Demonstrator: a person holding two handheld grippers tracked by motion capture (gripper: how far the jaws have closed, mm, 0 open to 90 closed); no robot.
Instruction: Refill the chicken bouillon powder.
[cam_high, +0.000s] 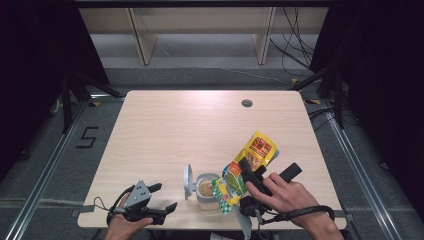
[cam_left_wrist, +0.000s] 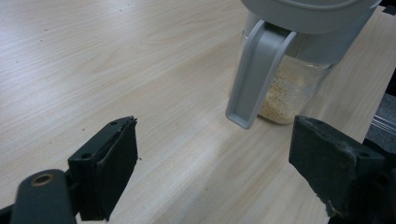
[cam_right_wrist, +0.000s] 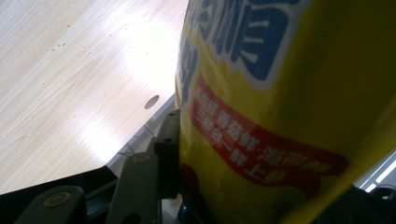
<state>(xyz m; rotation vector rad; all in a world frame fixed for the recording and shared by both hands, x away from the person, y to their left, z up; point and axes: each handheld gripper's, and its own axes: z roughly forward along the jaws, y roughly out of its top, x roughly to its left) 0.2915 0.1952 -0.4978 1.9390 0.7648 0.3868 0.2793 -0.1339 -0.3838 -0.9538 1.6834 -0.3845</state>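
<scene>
A clear jar (cam_high: 206, 192) with a grey flip lid (cam_high: 188, 181) standing open holds beige granules near the table's front edge; in the left gripper view the jar (cam_left_wrist: 289, 88) stands ahead and right of the jaws. A yellow printed pouch (cam_high: 250, 165) is tilted mouth-down over the jar. My right gripper (cam_high: 248, 176) is shut on the pouch (cam_right_wrist: 280, 102), one black finger (cam_right_wrist: 169, 149) pressed against it. My left gripper (cam_high: 162, 197) rests open at the front left, apart from the jar, nothing between its fingers (cam_left_wrist: 109, 165).
The wooden table (cam_high: 190, 125) has a round cable hole (cam_high: 246, 103) at the back right. Wooden shelf legs and cables stand on the floor beyond the far edge. A "5" is marked on the floor to the left.
</scene>
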